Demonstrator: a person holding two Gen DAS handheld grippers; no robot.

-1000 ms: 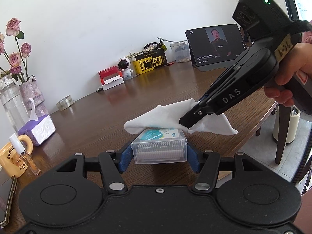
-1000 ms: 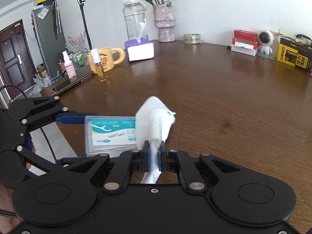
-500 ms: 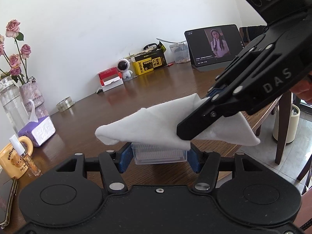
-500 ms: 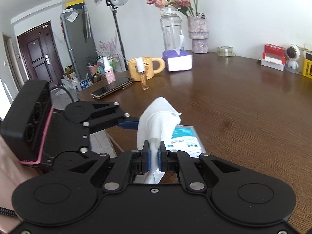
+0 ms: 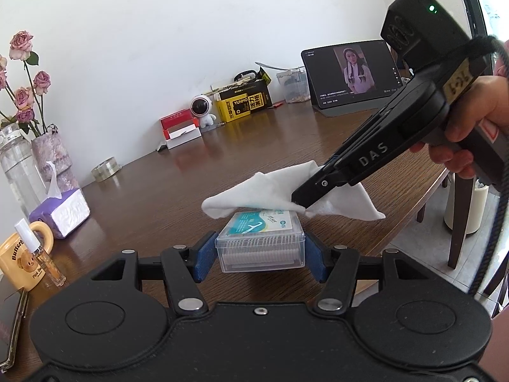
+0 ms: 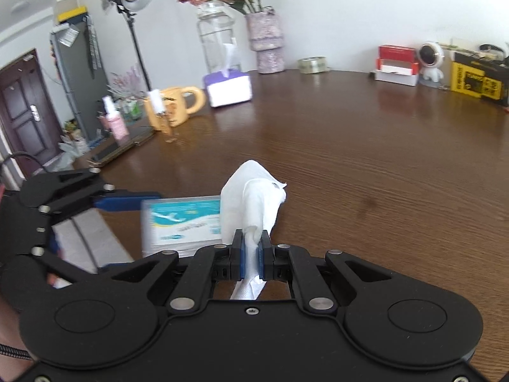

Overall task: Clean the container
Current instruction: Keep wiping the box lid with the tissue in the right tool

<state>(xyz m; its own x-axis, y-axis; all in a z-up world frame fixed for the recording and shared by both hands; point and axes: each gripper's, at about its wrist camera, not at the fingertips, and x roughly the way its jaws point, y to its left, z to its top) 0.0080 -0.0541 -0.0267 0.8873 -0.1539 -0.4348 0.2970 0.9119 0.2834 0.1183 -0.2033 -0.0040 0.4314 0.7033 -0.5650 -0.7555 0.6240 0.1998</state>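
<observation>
While clamped from both ends between the blue pads, sat the clear container level, raised just off the table. Gripped by the left gripper, jaws closed in on the two short end walls, long axis running straight across from pad to pad. Label side up, lid facing the ceiling, and wide open to a wipe.

Over on the other side, pinched the white wipe tight in the right gripper, jaws squeezed nearly together on a bunched fold. Reached in from the right and from above, nose tilted down. Draped the loose cloth over the far right corner of the lid; touching there, by the look of it, though hard to call for certain.

From the right wrist view, lay just left of the closed jaws and a little ahead, near half of the lid bare.

Judged as mid-wipe on the top face. Most likely called for a drag leftward and toward the holder, along that long axis. Risked pushing the box askew in the pads if pressed down hard at the corner.
</observation>
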